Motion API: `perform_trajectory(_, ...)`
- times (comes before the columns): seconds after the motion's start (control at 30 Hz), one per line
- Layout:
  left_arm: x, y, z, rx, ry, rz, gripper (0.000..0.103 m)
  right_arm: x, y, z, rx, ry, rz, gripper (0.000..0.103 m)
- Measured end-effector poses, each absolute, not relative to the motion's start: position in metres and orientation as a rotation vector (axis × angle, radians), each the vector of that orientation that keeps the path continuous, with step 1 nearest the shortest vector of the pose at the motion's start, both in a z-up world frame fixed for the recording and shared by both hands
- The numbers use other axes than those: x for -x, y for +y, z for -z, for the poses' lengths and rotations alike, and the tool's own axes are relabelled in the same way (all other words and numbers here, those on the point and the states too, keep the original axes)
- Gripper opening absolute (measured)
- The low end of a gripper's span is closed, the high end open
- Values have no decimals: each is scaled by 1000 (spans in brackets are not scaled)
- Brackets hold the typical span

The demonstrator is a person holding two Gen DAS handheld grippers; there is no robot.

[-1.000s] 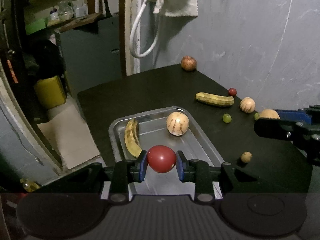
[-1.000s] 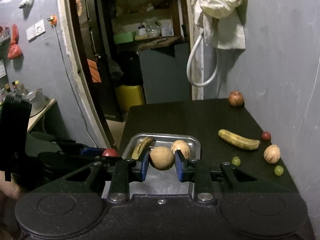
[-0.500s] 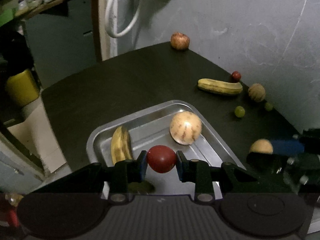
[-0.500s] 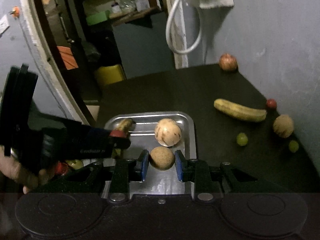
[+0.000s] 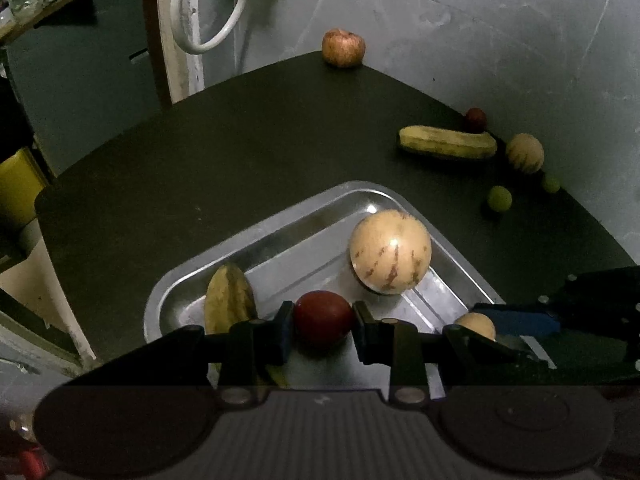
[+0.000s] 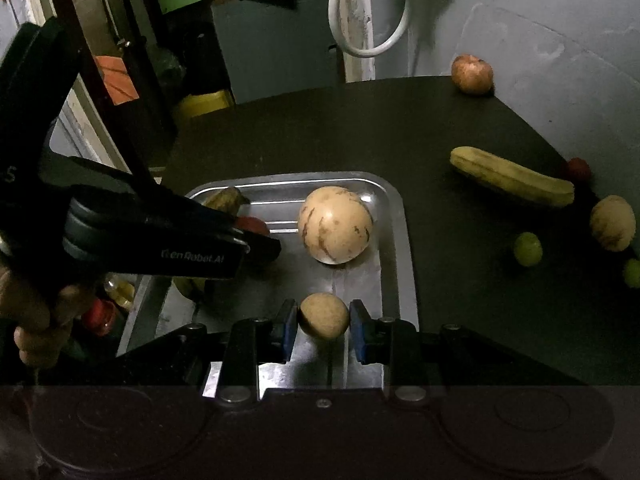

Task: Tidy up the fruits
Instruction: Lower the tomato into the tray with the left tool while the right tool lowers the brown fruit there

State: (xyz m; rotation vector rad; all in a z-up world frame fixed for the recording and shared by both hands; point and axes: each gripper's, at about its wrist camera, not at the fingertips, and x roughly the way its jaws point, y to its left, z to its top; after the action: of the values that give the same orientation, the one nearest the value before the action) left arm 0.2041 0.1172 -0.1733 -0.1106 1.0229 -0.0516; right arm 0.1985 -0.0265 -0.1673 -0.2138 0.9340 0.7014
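Observation:
My left gripper (image 5: 323,330) is shut on a red tomato (image 5: 323,318) low over the steel tray (image 5: 304,216). My right gripper (image 6: 323,326) is shut on a small tan round fruit (image 6: 323,315) over the tray's near right part (image 6: 394,216). In the tray lie a striped round melon (image 5: 390,256) and a banana (image 5: 228,300). The right gripper with its fruit (image 5: 476,326) shows at the right of the left wrist view. The left gripper (image 6: 256,236) reaches in from the left of the right wrist view.
On the dark table (image 5: 240,152) outside the tray lie a banana (image 5: 446,143), a small red fruit (image 5: 475,119), a small striped melon (image 5: 525,153), two green grapes (image 5: 499,199), and an apple (image 5: 343,47) at the far corner by the wall.
Both grippers have moved forward and down over the tray, each still holding its fruit. The tray and melon look larger and nearer.

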Motion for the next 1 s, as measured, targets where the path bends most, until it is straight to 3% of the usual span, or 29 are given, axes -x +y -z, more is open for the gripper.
perform_trajectory(0.7,-206,122,175,144,1030,33,34,-197,-21,178,253,947,-721,34)
perform_trajectory(0.87,-206,124,169,154,1017,27,44,-194,-22,171,251,932,-723,39)
perform_trajectory(1.0,-206,124,163,157,1006,18,46,-193,-23,164,250,919,-723,41)
